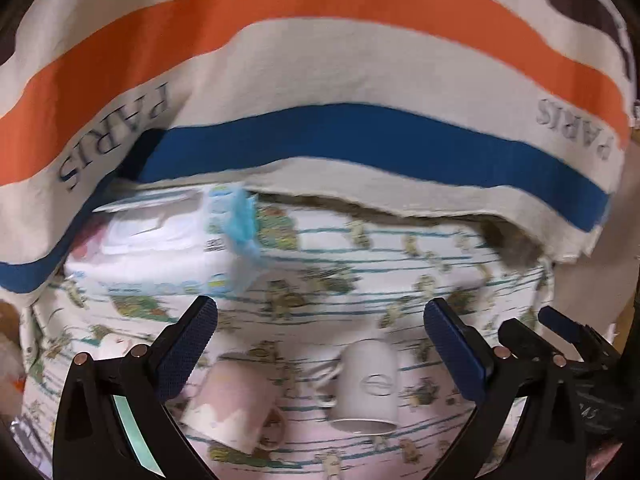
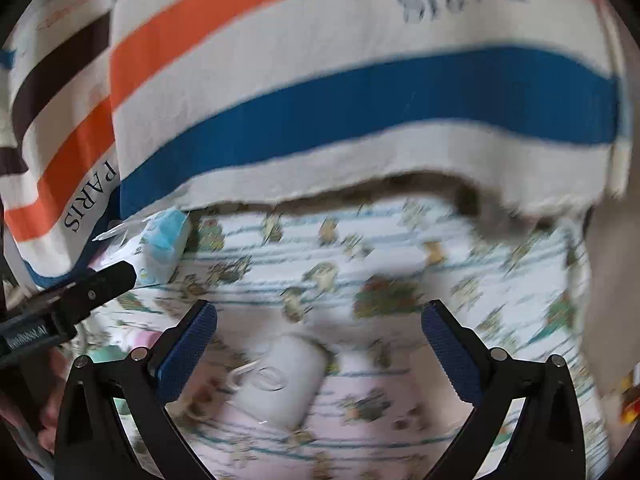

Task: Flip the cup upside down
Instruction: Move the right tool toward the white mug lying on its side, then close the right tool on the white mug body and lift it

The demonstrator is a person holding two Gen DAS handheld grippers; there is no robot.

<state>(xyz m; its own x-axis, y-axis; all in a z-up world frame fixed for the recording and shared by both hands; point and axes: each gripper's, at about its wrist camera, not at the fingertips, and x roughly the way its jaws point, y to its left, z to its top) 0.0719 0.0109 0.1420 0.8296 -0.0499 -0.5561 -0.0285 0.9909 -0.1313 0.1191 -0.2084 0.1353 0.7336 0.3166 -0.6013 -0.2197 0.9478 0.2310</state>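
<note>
A white mug (image 1: 367,388) with an oval emblem and a handle on its left sits on the patterned cloth (image 1: 360,256), its open rim toward me. A pink mug (image 1: 232,404) lies tilted to its left. My left gripper (image 1: 320,344) is open and empty, hovering above both mugs. In the right wrist view the white mug (image 2: 280,384) lies blurred between the fingers of my right gripper (image 2: 319,344), which is open and empty. The right gripper also shows in the left wrist view (image 1: 560,332), and the left gripper shows in the right wrist view (image 2: 96,284).
A pack of wet wipes (image 1: 160,248) lies at the back left of the cloth. A striped "PARIS" towel (image 1: 320,80) hangs behind, covering the back. The wipes pack also shows in the right wrist view (image 2: 160,248). A beige surface (image 2: 612,280) rises at right.
</note>
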